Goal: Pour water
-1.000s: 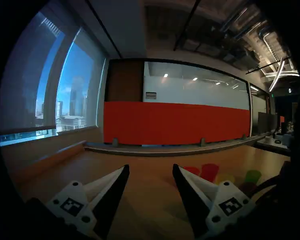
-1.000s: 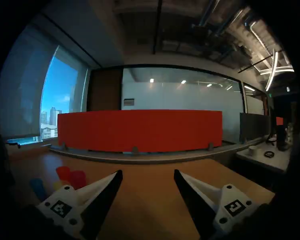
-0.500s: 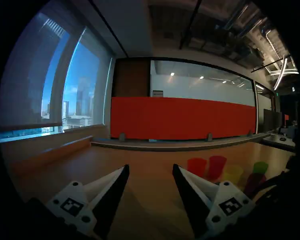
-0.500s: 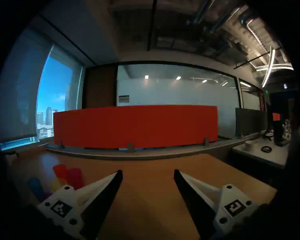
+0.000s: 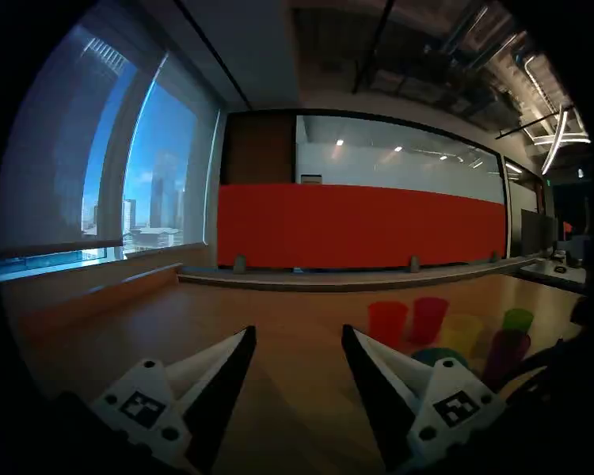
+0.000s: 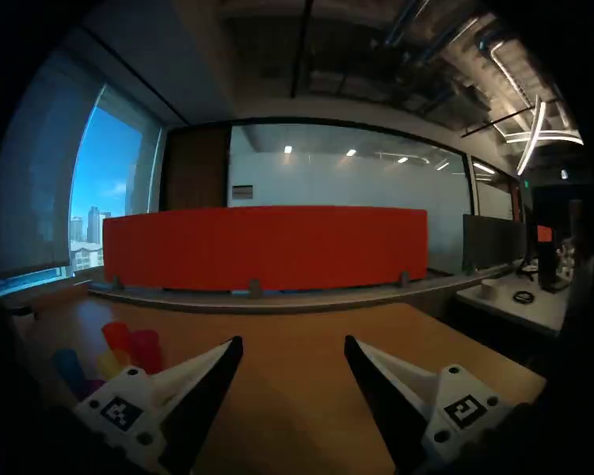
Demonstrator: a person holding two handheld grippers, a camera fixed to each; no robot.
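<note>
My left gripper point(image 5: 297, 328) is spread wide, with nothing between its 2 fingers. My right gripper point(image 6: 293, 340) is just as wide and just as empty. Both hang over the wooden table point(image 5: 218, 317), well short of the red partition point(image 5: 360, 226). The coloured cups point(image 5: 428, 317) stand clustered on the table in front of the partition, toward its right end in the left gripper view.

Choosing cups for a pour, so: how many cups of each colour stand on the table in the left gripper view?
Red cups: 2
Yellow cup: 1
Green cup: 1
Purple cup: 1
Teal cup: 1
Total: 6 cups
</note>
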